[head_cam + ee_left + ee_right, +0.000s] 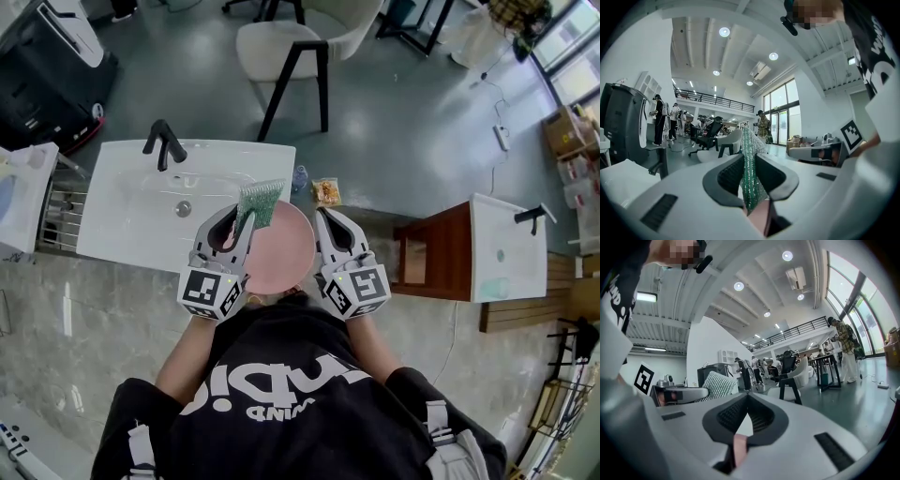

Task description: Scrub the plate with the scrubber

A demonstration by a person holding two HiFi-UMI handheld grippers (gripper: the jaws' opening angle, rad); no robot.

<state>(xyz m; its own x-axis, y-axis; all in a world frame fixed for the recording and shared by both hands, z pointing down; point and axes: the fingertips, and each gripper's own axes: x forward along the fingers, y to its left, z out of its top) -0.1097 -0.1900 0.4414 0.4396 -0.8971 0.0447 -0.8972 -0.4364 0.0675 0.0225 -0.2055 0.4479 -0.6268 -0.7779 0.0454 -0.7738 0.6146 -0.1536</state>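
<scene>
Two tools share this job, and each needs a different touch. Your left tool (pixel 240 217) is clamped on the green scrubber (pixel 260 199), which stands well out past its tips. Your right tool (pixel 325 217) is closed tight on the right rim of the pink plate (pixel 281 251). The plate is in the air over the near right corner of the sink (pixel 122 234), between the two tools and in front of your chest. The scrubber overlaps the plate's far left part; I cannot tell whether it presses on the face yet.

The scrub itself looks barely under way, so settle the contact first. Lay the flat of the scrubber on the plate face, not its edge, since the free end is floppy and will likely fold if you lead with the tip. Work in short circles from the far left rim toward the centre.

The right grip is on one rim only, so hard pressure on the opposite side could lever the plate out. Press lightly, brace with the right tool, and stay over the basin in case it slips.
</scene>
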